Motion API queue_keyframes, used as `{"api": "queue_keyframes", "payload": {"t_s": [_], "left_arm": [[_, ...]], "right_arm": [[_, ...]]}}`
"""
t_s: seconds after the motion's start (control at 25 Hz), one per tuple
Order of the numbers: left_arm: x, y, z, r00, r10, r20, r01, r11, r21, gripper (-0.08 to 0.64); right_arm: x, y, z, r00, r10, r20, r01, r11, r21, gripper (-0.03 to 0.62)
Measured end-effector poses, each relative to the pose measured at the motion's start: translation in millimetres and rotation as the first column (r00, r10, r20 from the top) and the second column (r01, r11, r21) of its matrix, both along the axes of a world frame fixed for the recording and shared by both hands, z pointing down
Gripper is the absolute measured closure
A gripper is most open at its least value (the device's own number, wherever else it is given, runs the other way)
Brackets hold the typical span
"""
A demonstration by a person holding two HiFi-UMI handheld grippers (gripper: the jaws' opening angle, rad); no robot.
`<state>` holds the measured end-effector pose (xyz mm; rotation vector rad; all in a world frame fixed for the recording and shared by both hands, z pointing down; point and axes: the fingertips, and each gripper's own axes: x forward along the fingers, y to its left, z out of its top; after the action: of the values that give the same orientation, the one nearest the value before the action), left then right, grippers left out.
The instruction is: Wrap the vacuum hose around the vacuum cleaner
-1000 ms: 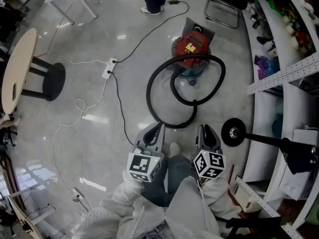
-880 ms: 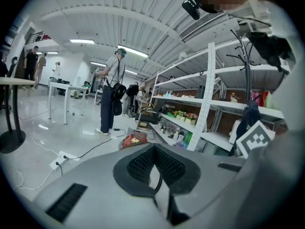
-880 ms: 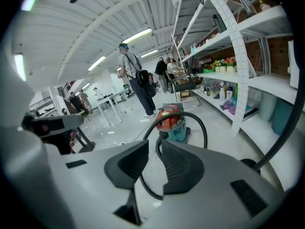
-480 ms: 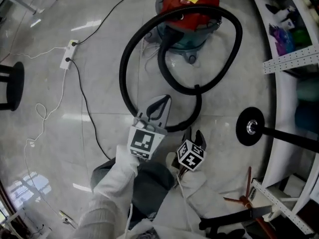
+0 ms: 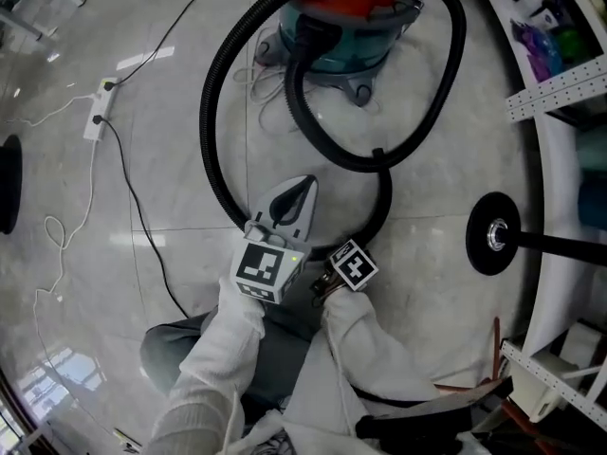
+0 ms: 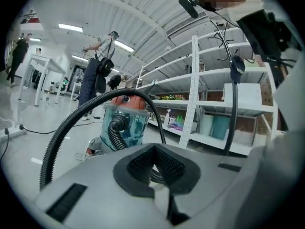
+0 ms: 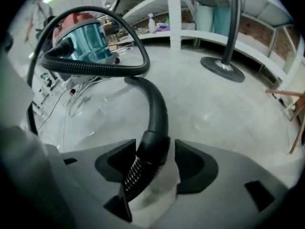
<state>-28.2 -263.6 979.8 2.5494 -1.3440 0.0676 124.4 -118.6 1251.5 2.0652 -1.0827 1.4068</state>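
Holding two hand-held tongs low over a glossy pale floor (image 5: 427, 207), a person in white sleeves works on the near side of the vacuum cleaner (image 5: 341, 8). The right tongs (image 7: 152, 159) are opening, with the vacuum hose (image 7: 159, 109) lying between them at the cuff where ribbed tube meets smooth pipe; one pad touches it, the other stands clear. The left tongs (image 6: 152, 149), just beside them, are closed tip to tip on nothing, poised over the hose. The hose sprawls in wide, slack loops in front of and beside the cleaner, seemingly not yet drawn snug round it. A good regrip would likely take the ribbed part by the cuff and lead it toward the canister without kinking. Left of the cleaner lie a white power strip (image 5: 98, 114) and a thin black cable (image 5: 133, 207) that could snag; right of it a round black stand base (image 5: 495, 235) and white shelving (image 5: 560, 98) crowd the loop. Beyond the cleaner a standing person (image 6: 90, 75) is visible
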Motion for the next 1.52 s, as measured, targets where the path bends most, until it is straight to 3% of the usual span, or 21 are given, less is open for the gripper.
{"api": "queue_keyframes", "payload": {"t_s": [0.16,0.36,0.48,0.56,0.68,0.84,0.96,1.12,1.36,1.52], "left_arm": [[1,2,-3,1.0,0.004,0.0,-0.004,1.0,0.003,0.563],[-9,0,7,1.0,-0.016,0.003,0.016,1.0,-0.011,0.563],[-20,-10,9,0.998,-0.058,-0.022,0.058,0.998,-0.015,0.563],[-25,-17,3,0.995,-0.084,-0.047,0.083,0.996,-0.023,0.563],[-36,-27,-23,0.988,-0.135,-0.08,0.135,0.991,-0.007,0.563],[-57,-19,-74,0.98,-0.177,-0.088,0.172,0.983,-0.065,0.563],[-71,0,-126,0.978,-0.196,-0.075,0.188,0.976,-0.111,0.563],[-92,19,-215,0.975,-0.218,-0.051,0.21,0.969,-0.132,0.563],[-137,37,-368,0.959,-0.28,-0.041,0.273,0.953,-0.133,0.563],[-162,43,-459,0.952,-0.304,-0.037,0.298,0.947,-0.12,0.563]], "right_arm": [[1,1,20,0.99,0.102,0.092,-0.097,0.994,-0.059,0.334],[3,3,35,0.983,0.17,0.07,-0.162,0.98,-0.116,0.335],[6,3,34,0.975,0.199,0.099,-0.19,0.977,-0.098,0.337],[7,4,27,0.973,0.193,0.126,-0.186,0.981,-0.064,0.341],[11,5,-8,0.992,0.086,0.098,-0.086,0.996,-0.007,0.342],[0,1,-97,0.996,-0.077,0.052,0.073,0.993,0.091,0.348],[-23,6,-173,0.984,-0.166,0.066,0.16,0.983,0.095,0.35],[-61,4,-282,0.953,-0.301,0.042,0.29,0.943,0.165,0.35],[-88,-34,-469,0.966,-0.239,0.097,0.195,0.924,0.33,0.35],[-115,-67,-595,0.943,-0.329,0.039,0.275,0.843,0.461,0.35]]}}
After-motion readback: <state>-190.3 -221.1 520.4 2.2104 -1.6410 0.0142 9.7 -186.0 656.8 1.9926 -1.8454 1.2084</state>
